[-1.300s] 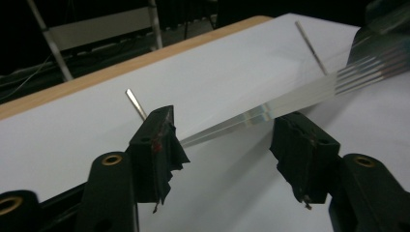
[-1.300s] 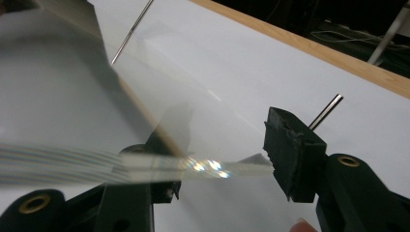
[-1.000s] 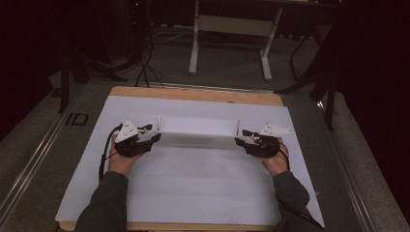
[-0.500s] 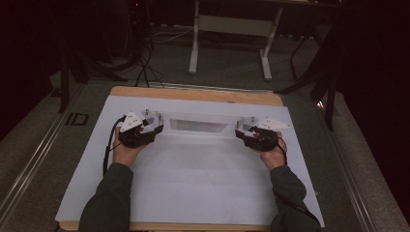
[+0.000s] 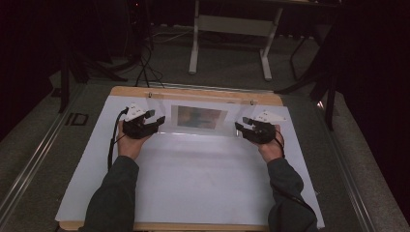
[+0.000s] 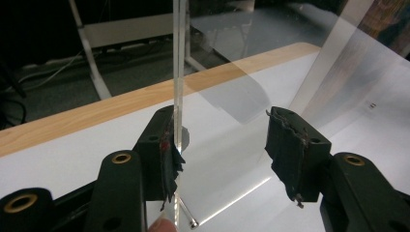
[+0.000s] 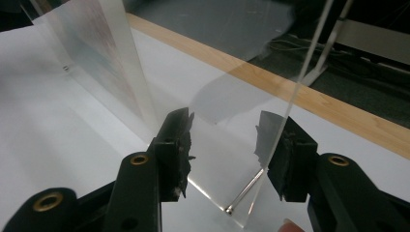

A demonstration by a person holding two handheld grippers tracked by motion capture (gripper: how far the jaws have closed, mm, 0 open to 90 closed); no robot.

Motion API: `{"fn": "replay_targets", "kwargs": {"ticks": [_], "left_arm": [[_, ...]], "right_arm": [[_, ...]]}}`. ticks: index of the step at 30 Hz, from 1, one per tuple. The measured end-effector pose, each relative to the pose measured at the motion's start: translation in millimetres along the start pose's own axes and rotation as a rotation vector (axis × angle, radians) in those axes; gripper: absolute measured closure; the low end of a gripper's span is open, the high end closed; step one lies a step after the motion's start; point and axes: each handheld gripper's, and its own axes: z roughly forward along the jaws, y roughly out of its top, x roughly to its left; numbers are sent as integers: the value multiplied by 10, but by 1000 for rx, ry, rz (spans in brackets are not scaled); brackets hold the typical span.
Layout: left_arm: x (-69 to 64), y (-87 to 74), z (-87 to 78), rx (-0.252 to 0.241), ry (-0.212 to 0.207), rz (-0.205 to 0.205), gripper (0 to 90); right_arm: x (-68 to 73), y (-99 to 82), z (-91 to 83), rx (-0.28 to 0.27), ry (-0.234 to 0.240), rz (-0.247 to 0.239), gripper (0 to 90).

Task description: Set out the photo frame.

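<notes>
In the high view the clear plastic frame (image 5: pixel 200 117) now leans back in the upper middle of the picture, its printed insert facing the camera, whereas a second ago it stood as a thin upright strip between the two hands. Both hands have drifted slightly toward the top of the frame with it, so the work looks like tipping or laying the frame down toward the far edge of the white sheet (image 5: pixel 193 179) on the wooden table (image 5: pixel 270 99).

The left gripper (image 5: pixel 157 120) sits at the frame's left end; in the left gripper view its jaws stand spread, with the frame's edge (image 6: pixel 177 87) resting against the left pad and the other pad well clear. The right gripper (image 5: pixel 240 126) is at the right end. Its jaws have just been closing, yet are still spread, with the frame's corner (image 7: pixel 251 193) between them near the right pad.
</notes>
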Motion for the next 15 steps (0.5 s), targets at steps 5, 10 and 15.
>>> {"fn": "replay_targets", "kwargs": {"ticks": [5,10,15], "left_arm": [[11,47,36,18,10,-14,456],[-26,65,26,29,16,-10,457],[-67,108,23,30,22,-5,457]], "right_arm": [[-37,38,42,8,-4,12,541],[-62,60,39,25,2,9,537],[-72,58,7,25,3,27,534]]}}
